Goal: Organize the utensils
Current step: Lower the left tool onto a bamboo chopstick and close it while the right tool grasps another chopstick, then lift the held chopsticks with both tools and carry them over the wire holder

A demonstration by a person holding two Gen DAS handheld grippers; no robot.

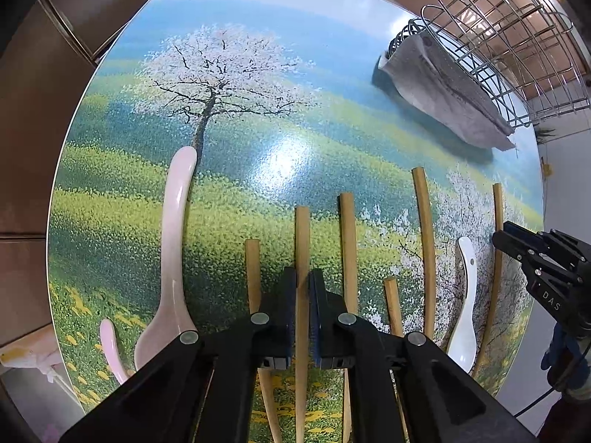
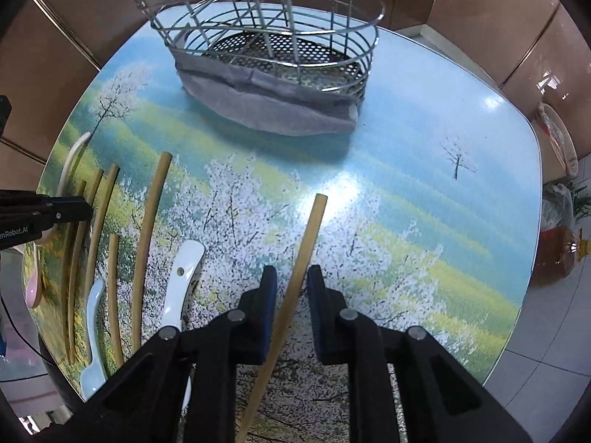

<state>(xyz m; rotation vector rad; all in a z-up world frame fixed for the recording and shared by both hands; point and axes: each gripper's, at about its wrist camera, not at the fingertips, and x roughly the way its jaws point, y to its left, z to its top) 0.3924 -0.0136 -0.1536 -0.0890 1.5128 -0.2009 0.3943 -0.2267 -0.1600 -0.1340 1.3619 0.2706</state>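
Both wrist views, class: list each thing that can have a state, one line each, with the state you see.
Left gripper: closed on a chopstick.
Held chopstick: between the left pads, pointing away from the camera.
Right gripper: open, straddling a chopstick.
Straddled chopstick: lying on the table, untouched.
Wire basket: upright, empty, standing on a grey cloth.
White spoon: lying flat.
Pink spoon: lying flat.

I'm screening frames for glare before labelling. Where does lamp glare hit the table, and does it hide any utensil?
Left wrist view: glare patch on the table, beyond the chopsticks, hiding none. Right wrist view: glare sits beside the tip of the chopstick; fisheye bends both views' edges.
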